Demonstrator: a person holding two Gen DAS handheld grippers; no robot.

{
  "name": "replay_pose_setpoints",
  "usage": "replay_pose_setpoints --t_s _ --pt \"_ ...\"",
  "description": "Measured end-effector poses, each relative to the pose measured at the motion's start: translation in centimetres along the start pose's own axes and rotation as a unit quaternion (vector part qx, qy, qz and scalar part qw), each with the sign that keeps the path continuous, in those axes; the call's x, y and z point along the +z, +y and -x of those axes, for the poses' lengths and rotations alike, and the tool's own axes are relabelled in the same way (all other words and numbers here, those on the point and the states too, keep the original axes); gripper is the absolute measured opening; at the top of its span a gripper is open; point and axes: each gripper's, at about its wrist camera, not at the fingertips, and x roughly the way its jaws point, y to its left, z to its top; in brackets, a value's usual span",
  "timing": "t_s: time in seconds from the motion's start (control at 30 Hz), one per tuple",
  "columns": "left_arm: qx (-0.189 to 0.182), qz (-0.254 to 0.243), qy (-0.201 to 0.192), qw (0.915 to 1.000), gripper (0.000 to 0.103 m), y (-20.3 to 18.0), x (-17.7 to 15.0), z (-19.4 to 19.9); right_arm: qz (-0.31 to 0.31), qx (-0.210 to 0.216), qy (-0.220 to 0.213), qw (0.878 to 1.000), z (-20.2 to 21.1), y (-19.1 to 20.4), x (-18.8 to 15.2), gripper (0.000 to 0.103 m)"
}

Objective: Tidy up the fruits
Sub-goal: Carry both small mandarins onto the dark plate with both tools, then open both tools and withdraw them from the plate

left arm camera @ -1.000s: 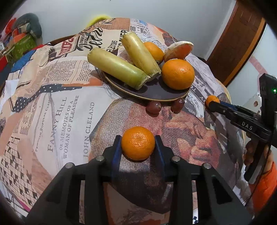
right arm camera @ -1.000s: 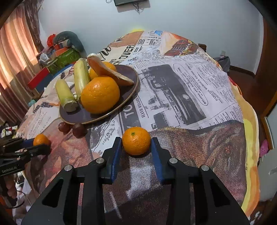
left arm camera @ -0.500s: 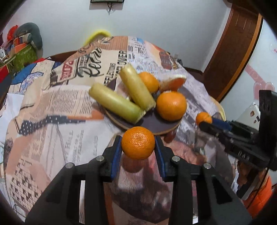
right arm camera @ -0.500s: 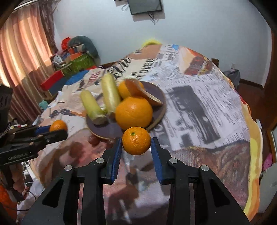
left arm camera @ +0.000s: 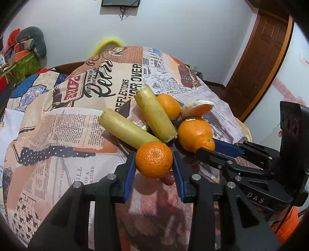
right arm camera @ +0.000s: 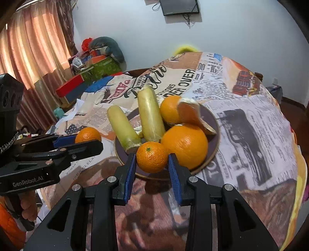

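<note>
A: What does the left gripper (left arm camera: 154, 164) hold?

B: A small round orange mandarin (left arm camera: 154, 159), clenched between its blue pads and lifted clear of the cloth, just in front of the dark round plate (left arm camera: 123, 109).

A: And the right gripper (right arm camera: 152, 164)?

B: It grasps a second small mandarin (right arm camera: 152, 156) the same way, hovering over the plate's near rim (right arm camera: 213, 154). In the left view its black fingers reach in from the right side of the plate, with that fruit (left arm camera: 209, 143) at their tips.

A: What lies on the plate?

B: Two pale yellow-green peeled stalks (right arm camera: 149, 117) on its left half, a large orange (right arm camera: 184, 146) at its near right, another orange (right arm camera: 169, 110) behind that, and a peeled orange segment (right arm camera: 193, 115) leaning on the large one.

A: And around the plate?

B: A table under a newspaper-print cloth (right arm camera: 251, 125). Beyond the plate stand a white wall and a dark wall-mounted screen (right arm camera: 180, 6); left of the plate hangs a pink curtain (right arm camera: 29, 48). A dark reddish small fruit (left arm camera: 168, 178) lies just before the plate.
</note>
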Motion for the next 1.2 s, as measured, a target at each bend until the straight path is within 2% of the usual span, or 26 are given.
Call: replay_pose_setpoints --t_s 0.23,0.4,0.57,0.93,1.2 --pt "0.005 0.004 0.002 1.0000 0.037 0.8 0.2 -0.7 0.009 0.013 0.004 1.000 -1.4 0.4 0.8 0.032" --pt "0.005 0.006 0.002 1.0000 0.037 0.9 0.6 -1.3 0.027 0.007 0.008 1.000 -1.8 1.0 1.1 0.032" --pt "0.003 0.005 -0.004 1.0000 0.037 0.8 1.4 -1.5 0.019 0.015 0.012 1.000 -1.9 0.7 1.4 0.033" --pt "0.011 -0.019 -0.007 0.9997 0.037 -0.1 3.2 -2.8 0.014 0.008 -0.022 1.000 0.4 0.1 1.2 0.034" --pt "0.030 -0.036 -0.004 0.9989 0.038 -0.5 4.9 -4.4 -0.004 -0.007 -0.025 1.000 2.1 -1.6 0.5 0.034"
